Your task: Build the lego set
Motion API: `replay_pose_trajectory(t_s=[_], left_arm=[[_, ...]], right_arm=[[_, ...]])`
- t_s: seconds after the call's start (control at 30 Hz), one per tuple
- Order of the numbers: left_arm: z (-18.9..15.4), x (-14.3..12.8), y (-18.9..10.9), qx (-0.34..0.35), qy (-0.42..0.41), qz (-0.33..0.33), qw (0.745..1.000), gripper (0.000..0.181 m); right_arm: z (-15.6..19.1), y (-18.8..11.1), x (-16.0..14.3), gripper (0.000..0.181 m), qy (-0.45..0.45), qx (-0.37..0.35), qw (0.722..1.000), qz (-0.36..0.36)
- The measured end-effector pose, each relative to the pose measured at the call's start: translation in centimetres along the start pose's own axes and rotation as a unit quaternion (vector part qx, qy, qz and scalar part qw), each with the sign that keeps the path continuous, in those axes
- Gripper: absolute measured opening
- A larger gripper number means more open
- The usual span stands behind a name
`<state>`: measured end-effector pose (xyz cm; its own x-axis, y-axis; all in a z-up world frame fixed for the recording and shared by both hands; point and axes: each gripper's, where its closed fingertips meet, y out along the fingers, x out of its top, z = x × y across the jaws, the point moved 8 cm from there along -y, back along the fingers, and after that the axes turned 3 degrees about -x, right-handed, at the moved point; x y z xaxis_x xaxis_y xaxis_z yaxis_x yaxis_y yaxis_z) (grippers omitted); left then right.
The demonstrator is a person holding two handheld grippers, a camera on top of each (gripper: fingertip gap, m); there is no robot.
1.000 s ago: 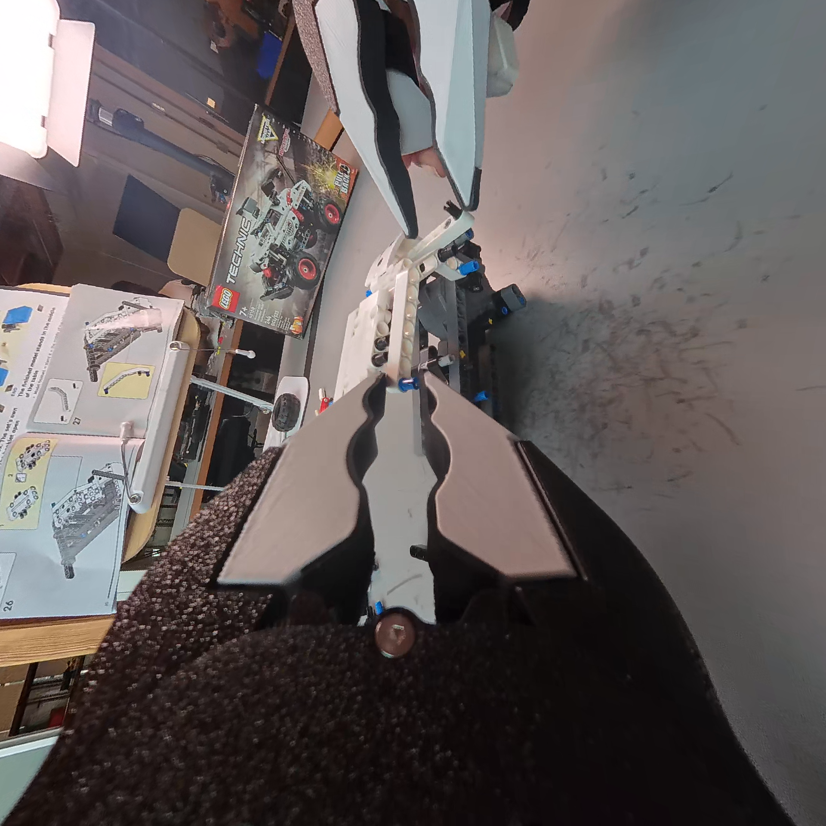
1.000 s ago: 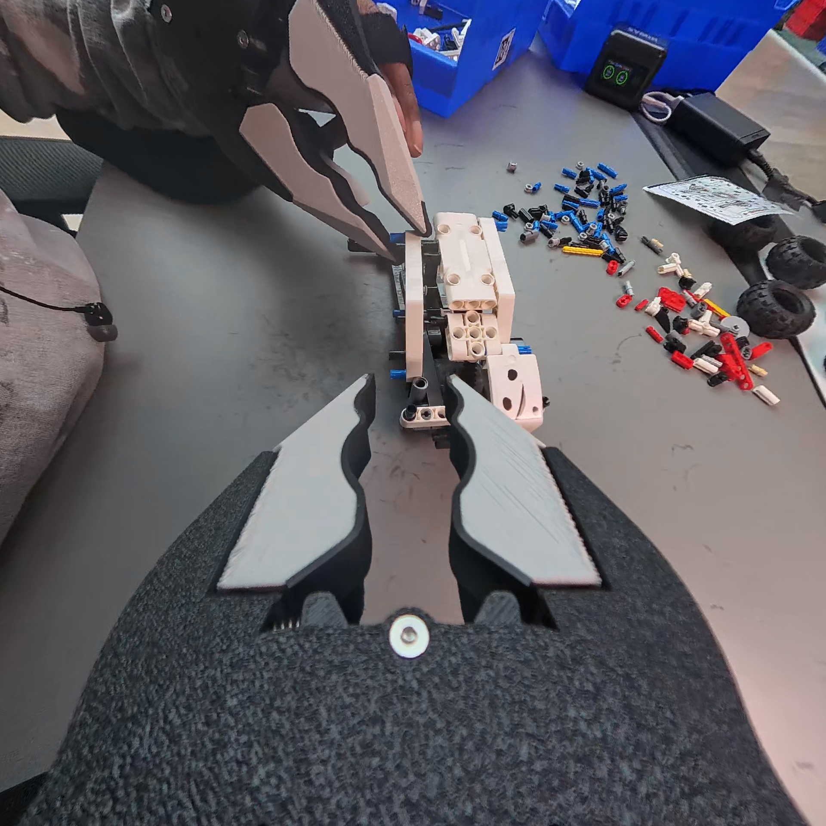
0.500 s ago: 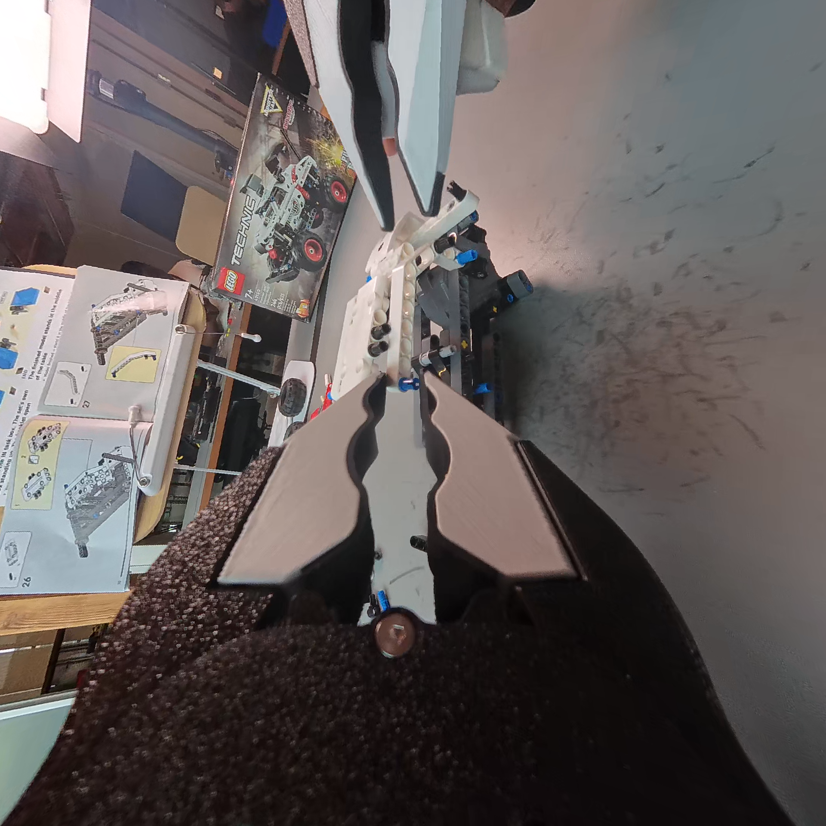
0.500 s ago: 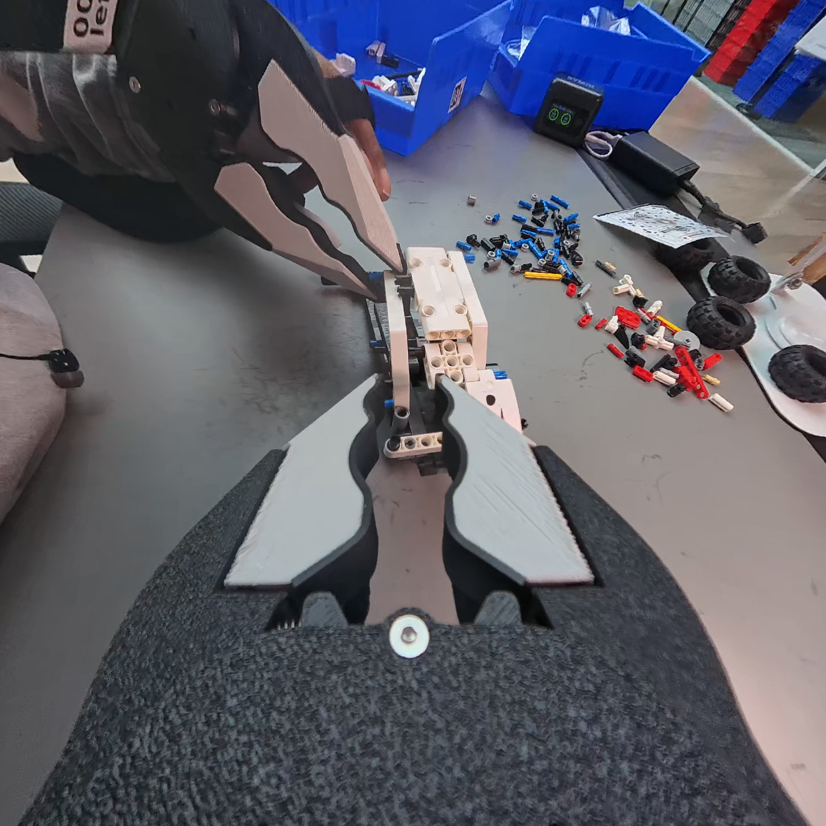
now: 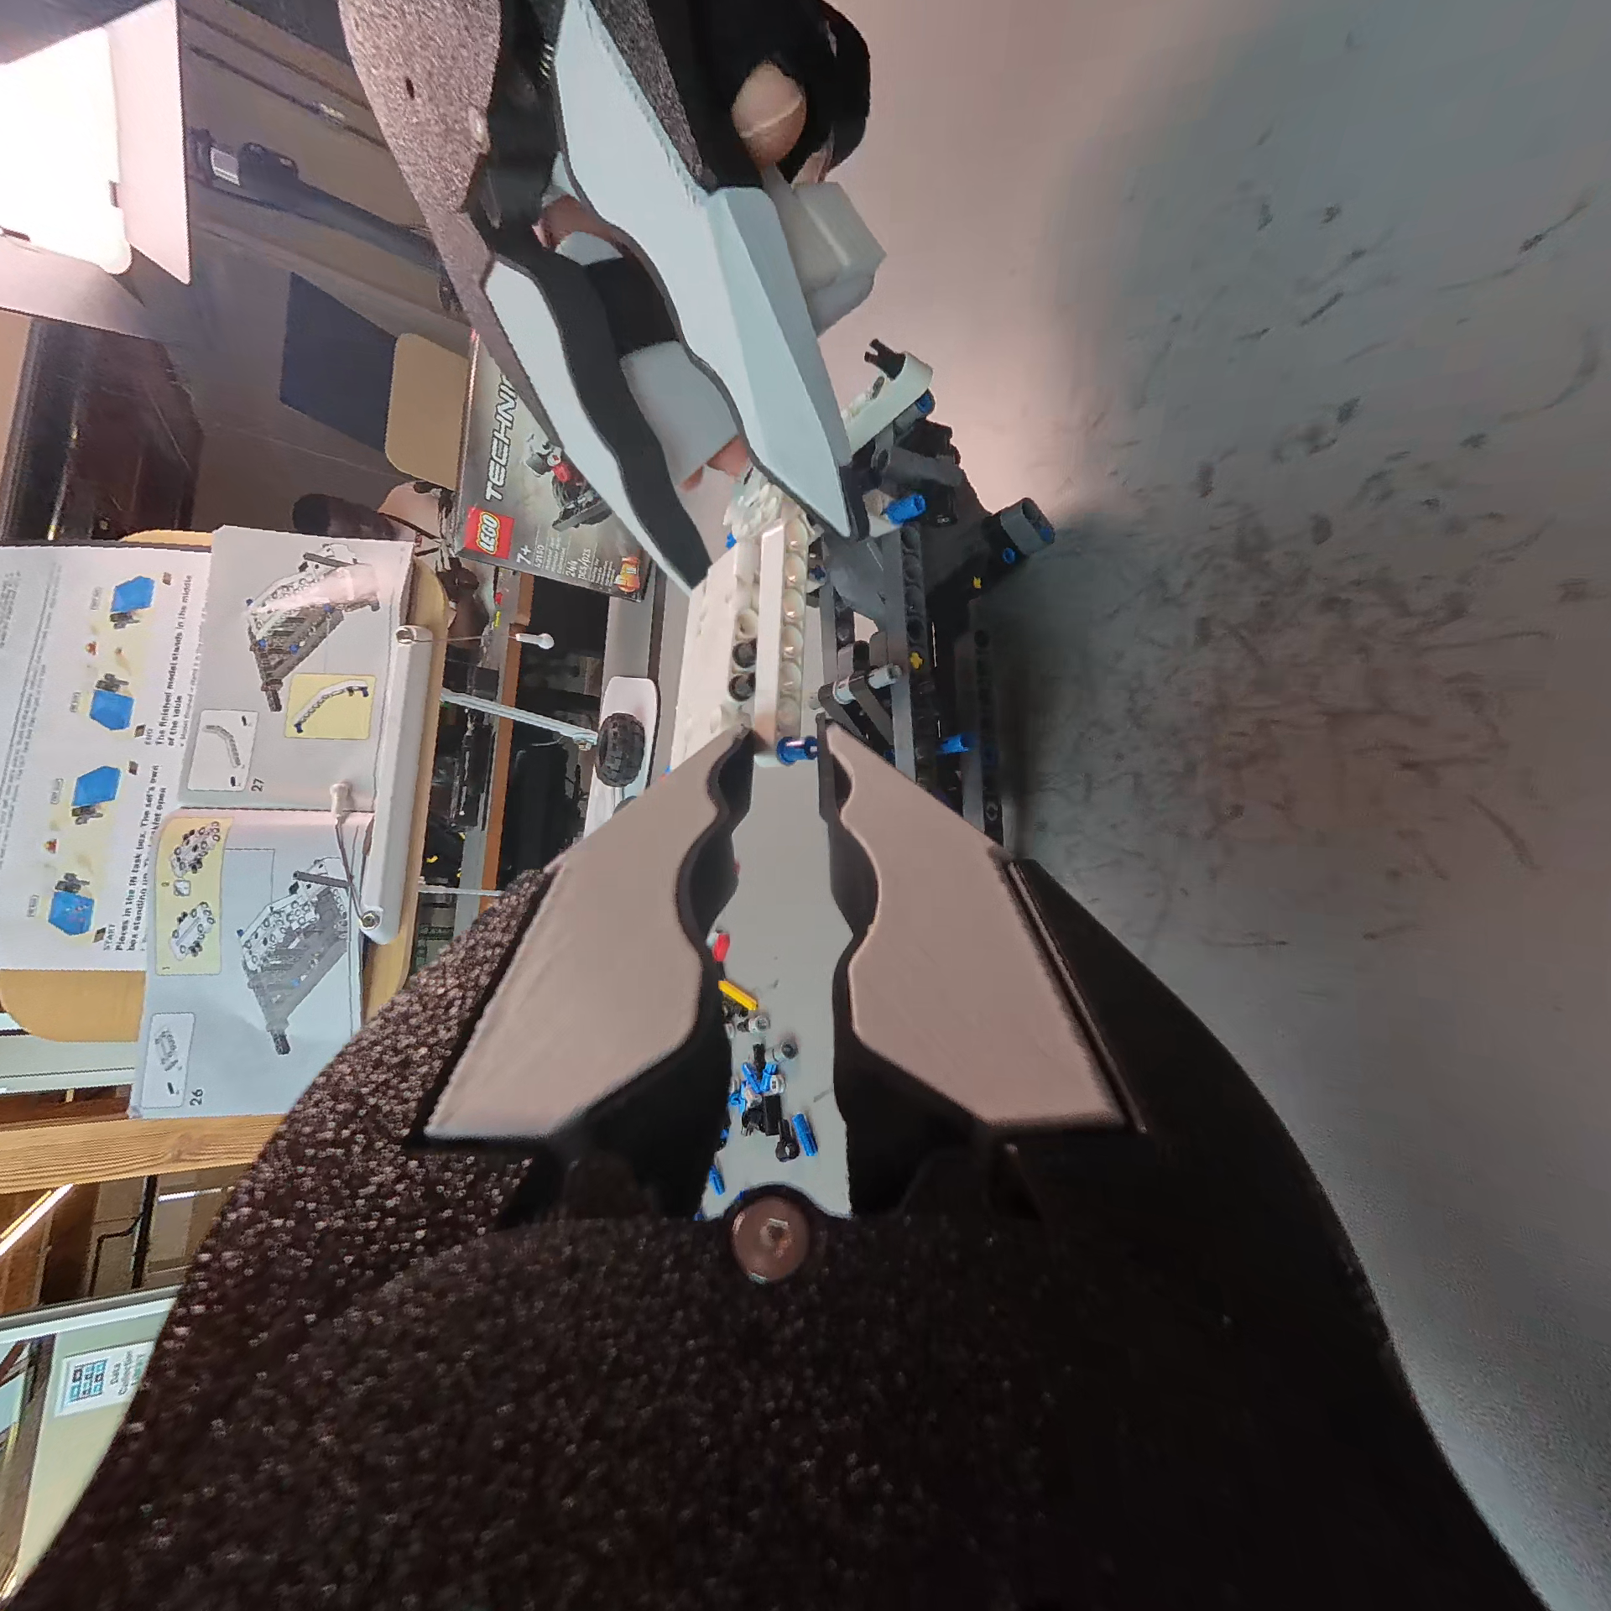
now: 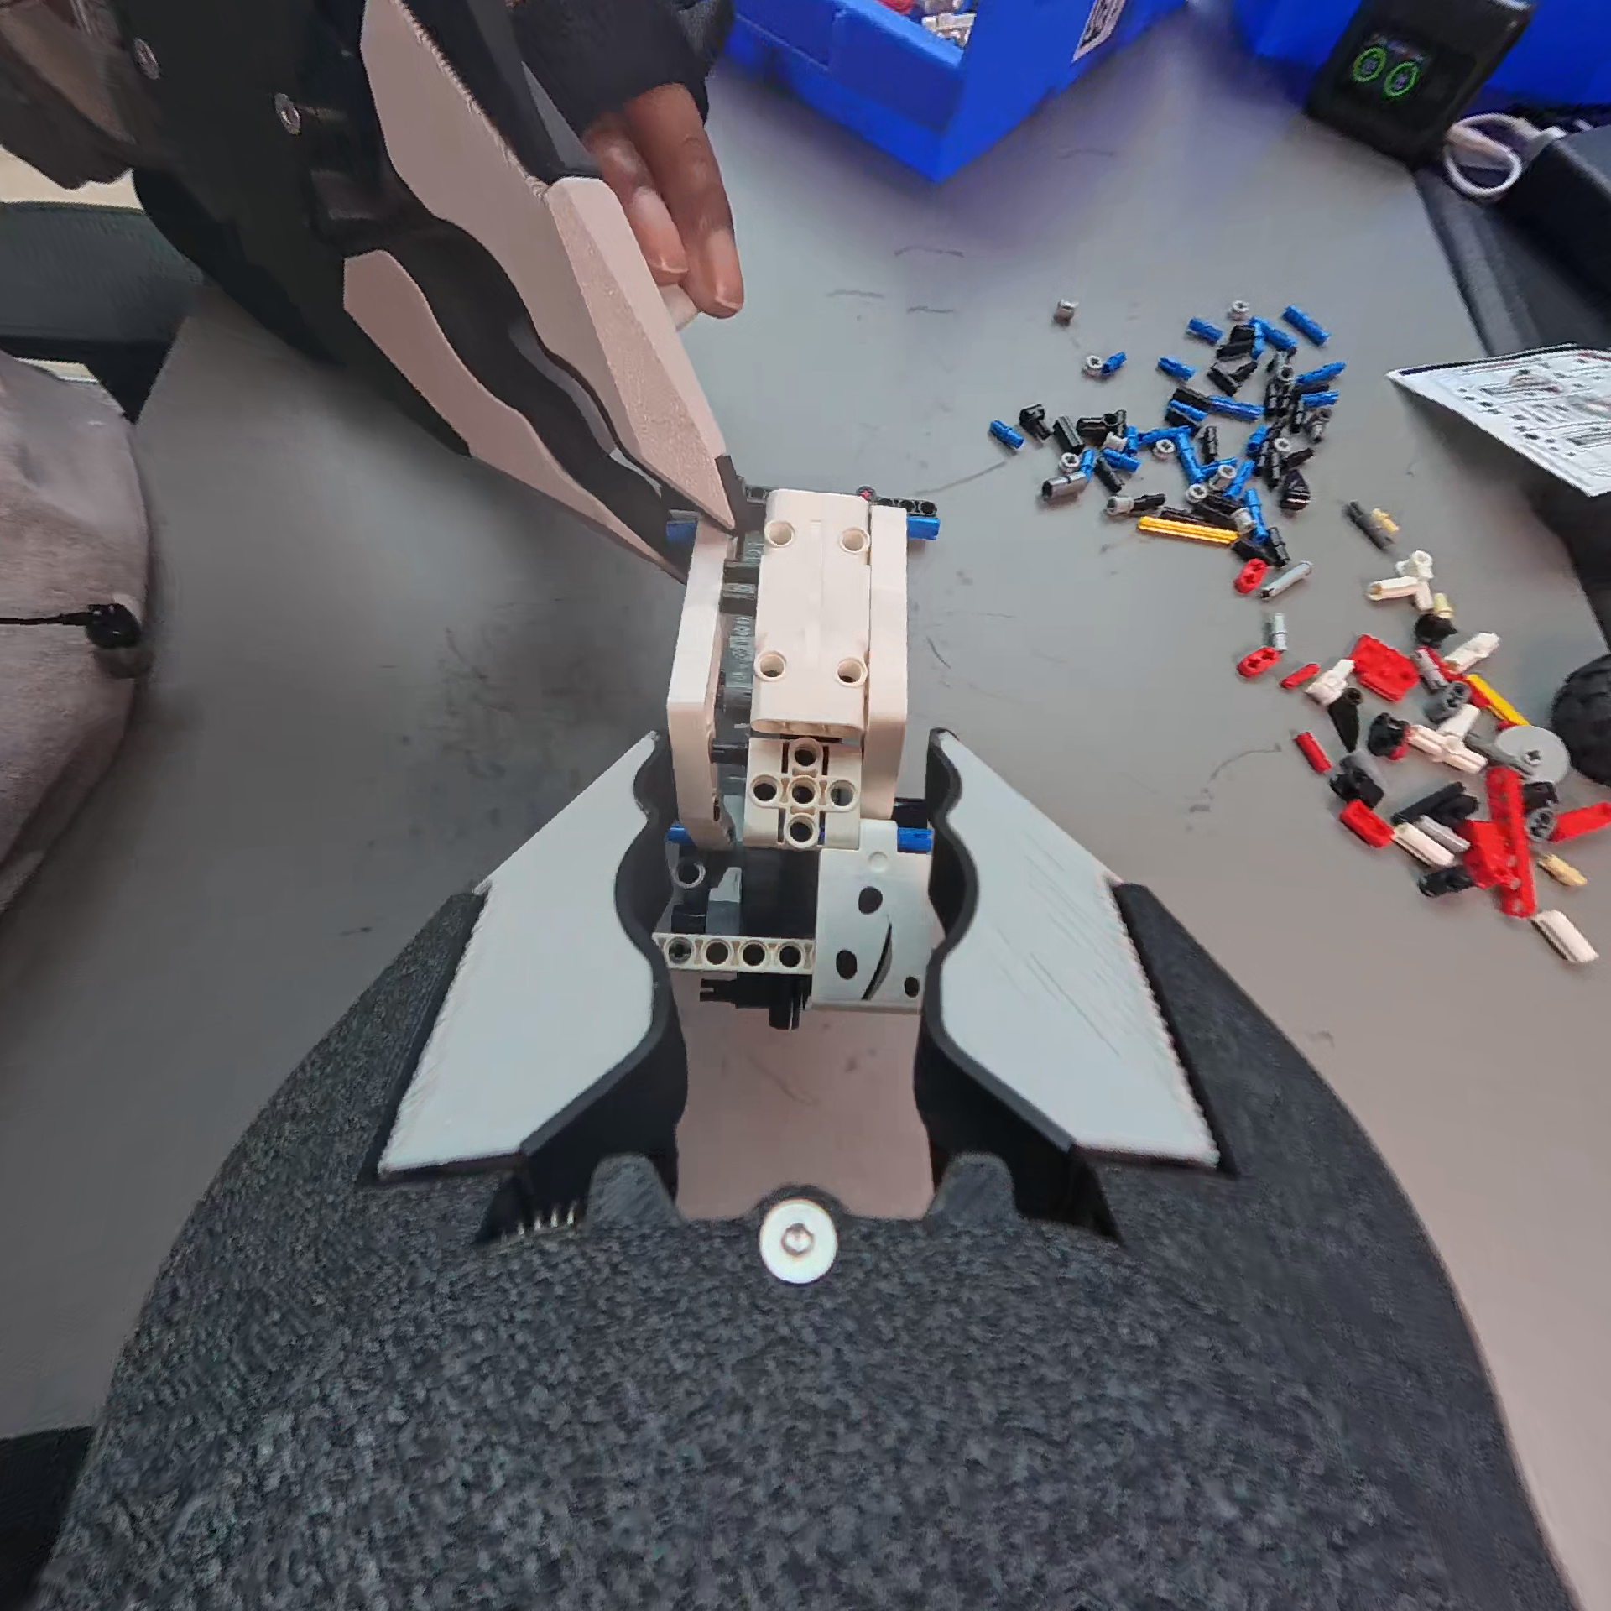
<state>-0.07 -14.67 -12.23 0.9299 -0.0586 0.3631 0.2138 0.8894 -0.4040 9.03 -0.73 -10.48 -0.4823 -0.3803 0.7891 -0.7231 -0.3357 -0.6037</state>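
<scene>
The white and black lego model [image 6: 811,628] stands on the grey table [image 6: 349,697]. In the left wrist view the model [image 5: 785,628] runs away from me. My left gripper [image 5: 785,741] is shut on the end of the model's white side beam, beside a blue pin. In the right wrist view the left gripper [image 6: 702,545] pinches the model's far left corner. My right gripper [image 6: 793,745] is open, with its jaws on either side of the model's near end. In the left wrist view the right gripper [image 5: 771,553] is at the model's far end.
Loose blue and black pins [image 6: 1220,453] and red and white pieces [image 6: 1438,785] lie to the right, with a black tyre [image 6: 1587,723] and a paper sheet [image 6: 1526,418]. Blue bins [image 6: 915,70] stand behind. An instruction booklet [image 5: 261,785] and the set's box [image 5: 540,514] are beyond the table. My hands' fingertips stand some 5 cm from each other.
My right gripper has moved forward and opened wider, so the model's near end now sits between its jaws. My left gripper stays on the white beam's end.
</scene>
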Motion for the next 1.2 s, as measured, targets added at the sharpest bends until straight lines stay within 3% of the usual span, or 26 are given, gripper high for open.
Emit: replay_pose_trajectory(t_s=[0.33,0.57,0.97,1.1,1.2], left_arm=[[0.3,0.2,-0.1,0.009,0.003,-0.005,1.000,0.015],[1.1,0.1,0.0,0.005,-0.058,-0.034,0.998,0.012],[0.3,-0.3,0.4,-0.005,-0.032,-0.025,0.999,0.014],[0.5,-0.9,-0.1,-0.051,-0.111,-0.047,0.991,0.021],[0.4,-1.5,-0.5,-0.133,-0.225,-0.076,0.962,0.022]], right_arm=[[-0.1,0.1,-0.8,0.051,0.004,0.015,0.999,-0.033],[-0.7,0.3,-1.3,0.050,0.067,0.040,0.995,-0.056],[-0.5,0.4,-1.2,0.048,0.047,0.023,0.997,-0.058],[-0.1,0.4,-1.1,0.047,0.028,0.003,0.998,-0.059],[0.2,0.5,-1.2,0.048,0.015,-0.016,0.998,-0.061]])
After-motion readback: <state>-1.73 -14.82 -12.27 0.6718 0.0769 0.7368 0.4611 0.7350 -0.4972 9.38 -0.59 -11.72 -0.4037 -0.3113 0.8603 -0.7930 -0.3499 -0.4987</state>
